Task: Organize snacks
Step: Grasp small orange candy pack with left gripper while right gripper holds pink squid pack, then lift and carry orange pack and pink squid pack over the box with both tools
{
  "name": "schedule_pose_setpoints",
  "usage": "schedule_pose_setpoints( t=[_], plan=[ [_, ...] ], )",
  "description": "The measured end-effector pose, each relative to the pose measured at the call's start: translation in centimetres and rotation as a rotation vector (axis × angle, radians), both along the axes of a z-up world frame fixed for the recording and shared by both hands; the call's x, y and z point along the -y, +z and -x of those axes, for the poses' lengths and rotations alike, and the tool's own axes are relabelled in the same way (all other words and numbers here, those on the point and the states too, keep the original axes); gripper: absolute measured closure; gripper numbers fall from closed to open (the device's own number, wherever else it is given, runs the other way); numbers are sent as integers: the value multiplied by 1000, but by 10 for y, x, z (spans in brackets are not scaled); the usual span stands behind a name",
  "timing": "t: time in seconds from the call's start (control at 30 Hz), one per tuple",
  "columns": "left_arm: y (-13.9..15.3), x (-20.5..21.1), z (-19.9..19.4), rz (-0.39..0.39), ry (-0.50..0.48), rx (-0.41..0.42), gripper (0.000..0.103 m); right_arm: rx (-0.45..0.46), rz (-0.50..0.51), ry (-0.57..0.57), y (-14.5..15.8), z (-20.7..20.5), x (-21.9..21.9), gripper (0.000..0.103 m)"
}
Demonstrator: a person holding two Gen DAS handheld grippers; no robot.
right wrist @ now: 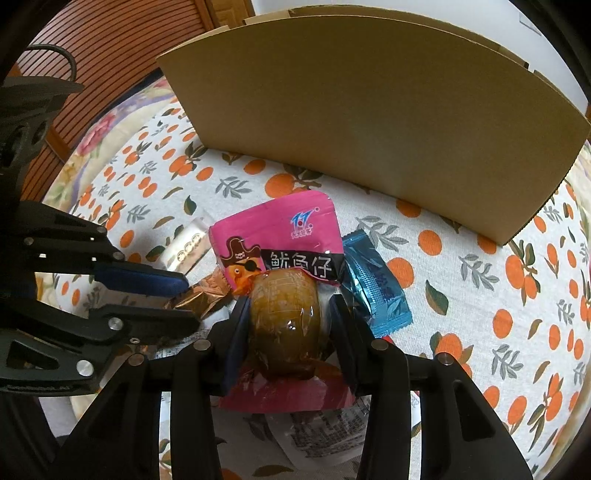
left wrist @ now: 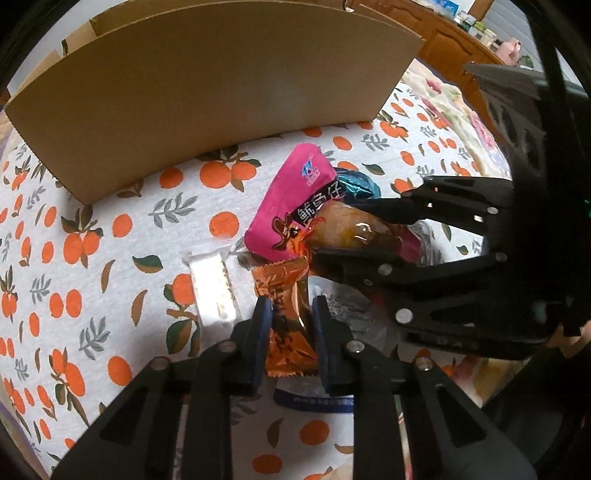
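My left gripper (left wrist: 290,325) is shut on an orange candy wrapper (left wrist: 290,314), which also shows in the right wrist view (right wrist: 207,295). My right gripper (right wrist: 286,317) is shut on a pink squid snack pack (right wrist: 280,251) at its clear bulging part (right wrist: 284,317); it shows from the side in the left wrist view (left wrist: 325,236) with the pink pack (left wrist: 295,199). A blue candy packet (right wrist: 376,284) lies right of the pink pack. A clear white packet (left wrist: 214,288) lies left of the orange wrapper. An open cardboard box (left wrist: 207,92) stands behind the snacks.
The snacks lie on a white tablecloth with orange fruit print (left wrist: 92,240). More clear packets with print (right wrist: 325,439) lie under my grippers. A wooden cabinet (left wrist: 443,33) stands at the far right, a slatted wooden panel (right wrist: 110,55) at the far left.
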State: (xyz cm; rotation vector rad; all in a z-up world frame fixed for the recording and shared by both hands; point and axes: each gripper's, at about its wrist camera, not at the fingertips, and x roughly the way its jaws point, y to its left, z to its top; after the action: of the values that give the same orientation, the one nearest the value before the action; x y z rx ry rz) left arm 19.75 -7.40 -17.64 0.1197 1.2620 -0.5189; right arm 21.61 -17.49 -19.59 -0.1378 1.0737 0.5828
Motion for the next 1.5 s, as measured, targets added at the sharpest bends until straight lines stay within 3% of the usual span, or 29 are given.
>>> schedule_pose_setpoints(
  t=[0.27,0.4,0.53,1.5],
  plan=[
    [-7,1,-4,-21,6,17,74,7,-8,-2,2,0,2,60],
    [-8,4,-5,-24,-2,14,84,16,-14,-6,1,1,2,61],
    [-4,5,-5,-32,-4,24,86,12,-29,-10,1,1,4,61],
    [72,-43,-6,54,107,212,86,121,-101,-68,51,3,26,62]
  ],
)
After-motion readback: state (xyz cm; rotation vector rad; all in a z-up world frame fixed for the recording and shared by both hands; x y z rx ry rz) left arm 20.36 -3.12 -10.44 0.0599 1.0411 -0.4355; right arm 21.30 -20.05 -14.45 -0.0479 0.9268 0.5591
